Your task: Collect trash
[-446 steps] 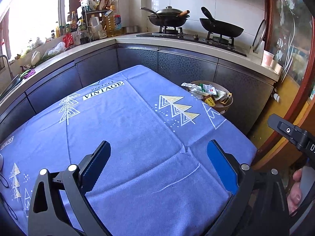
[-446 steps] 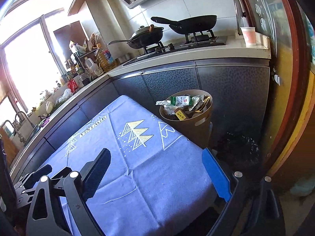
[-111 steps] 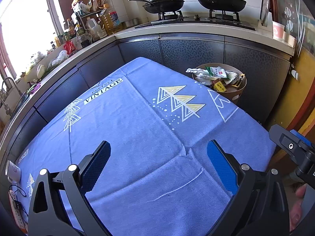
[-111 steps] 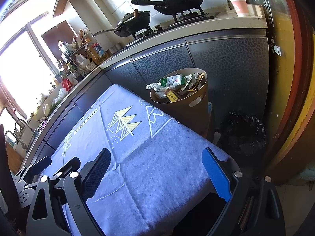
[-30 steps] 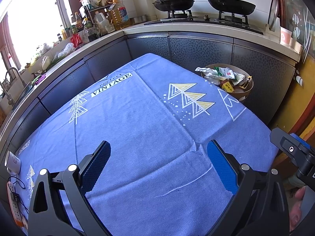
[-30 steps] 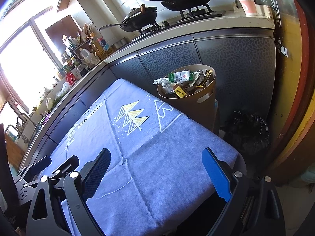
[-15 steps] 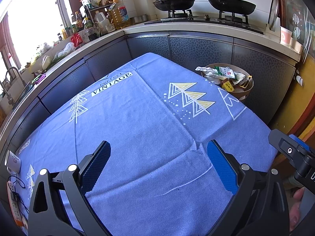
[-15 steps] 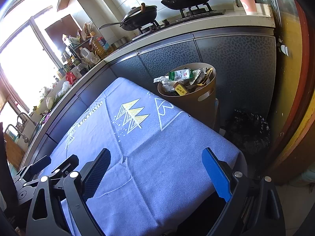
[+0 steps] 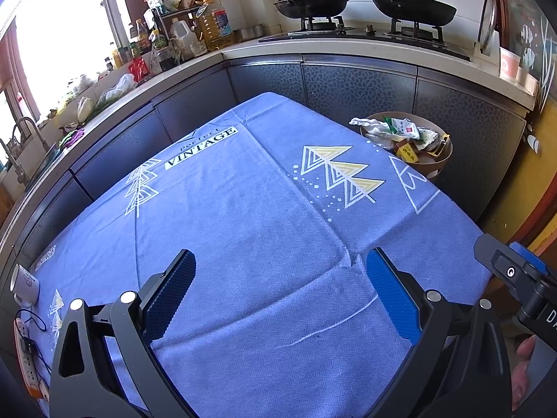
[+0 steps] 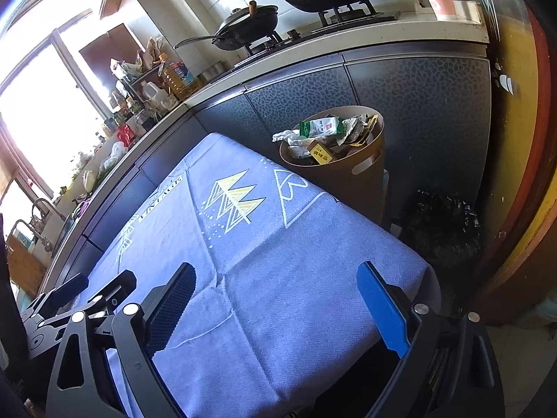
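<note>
Trash [image 10: 327, 137] in bin [image 10: 351, 181], well ahead of both tongs [image 9: 278, 292] [image 10: 275, 299], wide open, empty.

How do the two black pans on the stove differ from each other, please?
The left pan wears a lid with a wooden knob; the right pan is open, no lid. The left pan's handle is thin and metallic, pointing left; the right pan's handle is thick and black, angled up to the left. Both are dark and sit on burners of the same stove.

Two black pans [image 9: 412, 8] sit on the stove beyond a blue tablecloth [image 9: 243, 230].
</note>
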The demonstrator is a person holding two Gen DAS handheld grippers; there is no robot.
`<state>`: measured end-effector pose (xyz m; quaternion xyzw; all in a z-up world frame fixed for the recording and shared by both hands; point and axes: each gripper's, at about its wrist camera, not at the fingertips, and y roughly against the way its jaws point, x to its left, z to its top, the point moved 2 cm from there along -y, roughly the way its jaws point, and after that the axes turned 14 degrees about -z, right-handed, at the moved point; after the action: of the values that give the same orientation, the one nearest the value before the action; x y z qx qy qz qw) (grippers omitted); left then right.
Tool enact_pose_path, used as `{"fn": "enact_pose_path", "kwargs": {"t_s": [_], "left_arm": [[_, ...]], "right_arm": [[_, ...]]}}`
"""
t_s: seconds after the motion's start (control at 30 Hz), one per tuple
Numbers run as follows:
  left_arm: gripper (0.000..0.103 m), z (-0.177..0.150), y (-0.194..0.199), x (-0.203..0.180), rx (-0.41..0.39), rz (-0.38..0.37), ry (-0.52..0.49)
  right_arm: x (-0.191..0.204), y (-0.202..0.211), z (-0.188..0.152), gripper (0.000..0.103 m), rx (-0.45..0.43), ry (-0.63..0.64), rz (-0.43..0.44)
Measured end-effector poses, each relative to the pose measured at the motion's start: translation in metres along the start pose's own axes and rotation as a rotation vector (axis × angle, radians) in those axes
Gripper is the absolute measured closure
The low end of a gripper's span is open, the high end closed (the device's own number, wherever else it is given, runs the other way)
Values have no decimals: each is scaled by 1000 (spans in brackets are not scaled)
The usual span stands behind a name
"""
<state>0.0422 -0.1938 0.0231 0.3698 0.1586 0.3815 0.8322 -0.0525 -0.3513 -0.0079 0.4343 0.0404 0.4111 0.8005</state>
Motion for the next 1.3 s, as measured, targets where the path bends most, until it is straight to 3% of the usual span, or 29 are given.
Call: {"fn": "enact_pose_path", "kwargs": {"t_s": [1.3], "left_arm": [[6,-2,0,3,0,-6,11]], "right_arm": [[2,3,4,10,-4,9,-7]]}}
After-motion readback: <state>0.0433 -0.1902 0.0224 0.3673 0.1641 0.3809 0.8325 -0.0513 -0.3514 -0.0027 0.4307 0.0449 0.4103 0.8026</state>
